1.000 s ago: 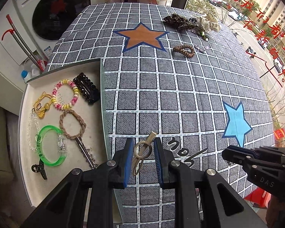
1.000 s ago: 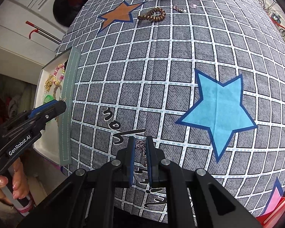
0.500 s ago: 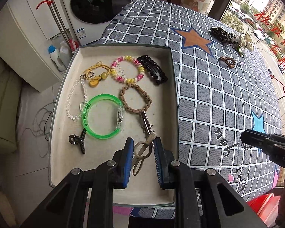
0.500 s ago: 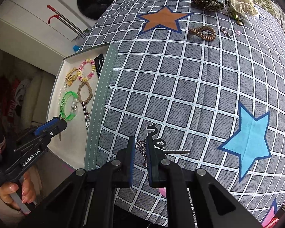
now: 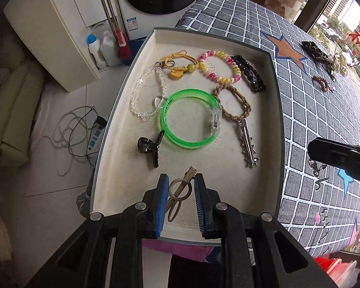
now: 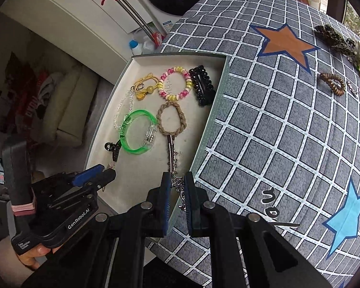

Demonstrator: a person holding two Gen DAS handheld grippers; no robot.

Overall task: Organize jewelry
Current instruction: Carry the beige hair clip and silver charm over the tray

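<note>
My left gripper (image 5: 180,180) is shut on a bronze scissor-shaped hair clip (image 5: 180,190) and hangs over the near part of the shallow cream tray (image 5: 274,96). It also shows at the lower left of the right wrist view as the left gripper (image 6: 100,172). My right gripper (image 6: 177,177) is shut on a silver chain (image 6: 183,200), right above the tray's right wall (image 6: 211,124). From the left wrist camera, the right gripper (image 5: 312,147) has the chain (image 5: 316,168) dangling below it.
The tray holds a green bangle (image 5: 187,120), a clear bead bracelet (image 5: 141,96), a pink-yellow coil tie (image 5: 218,67), a black beaded clip (image 5: 249,74), a braided tie (image 5: 232,105), a silver star clip (image 5: 248,146) and a black claw clip (image 5: 151,146). A brown coil tie (image 6: 333,84) and a leopard scrunchie (image 6: 331,38) lie on the checked cloth.
Both grippers have swung left from over the checked cloth. The left now hangs over the tray with its clip; the right has reached the tray's right wall with the chain.
</note>
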